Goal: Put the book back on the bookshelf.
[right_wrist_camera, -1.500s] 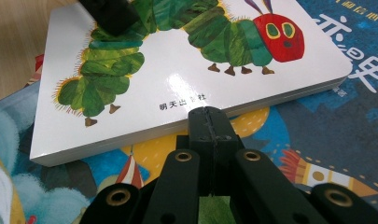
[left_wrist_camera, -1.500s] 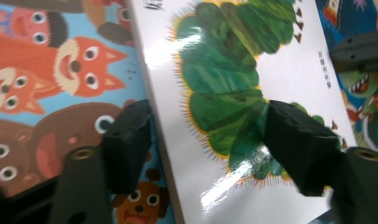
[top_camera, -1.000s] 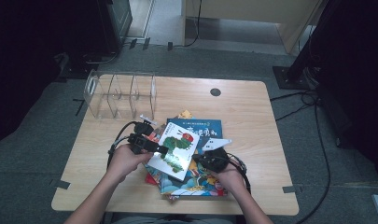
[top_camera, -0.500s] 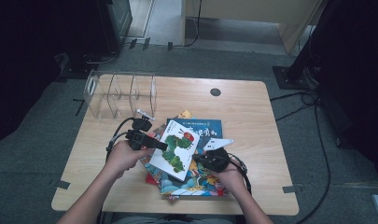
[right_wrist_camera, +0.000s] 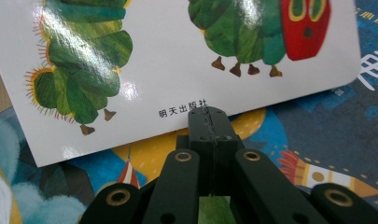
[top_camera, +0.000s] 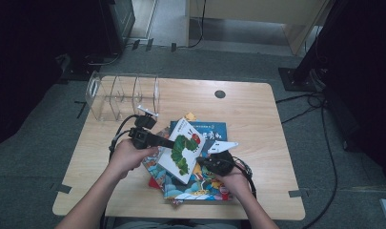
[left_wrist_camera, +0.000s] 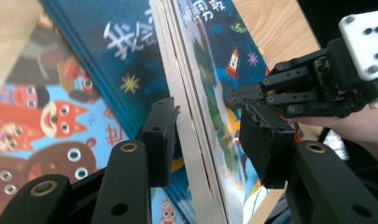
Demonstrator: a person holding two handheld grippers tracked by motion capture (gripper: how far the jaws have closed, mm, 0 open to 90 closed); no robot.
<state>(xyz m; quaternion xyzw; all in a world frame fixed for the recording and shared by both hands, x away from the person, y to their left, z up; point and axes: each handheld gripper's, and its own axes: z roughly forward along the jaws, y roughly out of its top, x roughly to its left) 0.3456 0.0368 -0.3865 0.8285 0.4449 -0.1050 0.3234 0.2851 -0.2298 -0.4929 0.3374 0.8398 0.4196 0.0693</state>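
Item: a caterpillar board book [top_camera: 183, 150], with a white glossy cover bearing a green segmented caterpillar with a red head and a short line of black printed characters near its lower edge; thick pale pages are seen edge-on in the left claw view [left_wrist_camera: 191, 140]. The book is held tilted above a pile of picture books [top_camera: 200, 183] lying flat near the middle of the wooden counter [top_camera: 257, 109], a dark blue cover with white characters [top_camera: 212, 131] being uppermost in that pile. The left claw [top_camera: 169, 143] is placed at the book's left edge, its jaws having just been closing: the page block stands between them, one pad being touching or nearly touching the page edges, the other standing apart from the cover, so the book is not yet clamped. The right claw [top_camera: 202, 162] is seen closed, its jaws pressed flat together just below the book's lower edge [right_wrist_camera: 210, 116]; whether a thin corner of the cover is pinched there cannot be told. A clear acrylic divider rack [top_camera: 121, 95] stands at the counter's far left, well apart. The lower books are largely covered by the hands and the raised book, and their titles are cut off.
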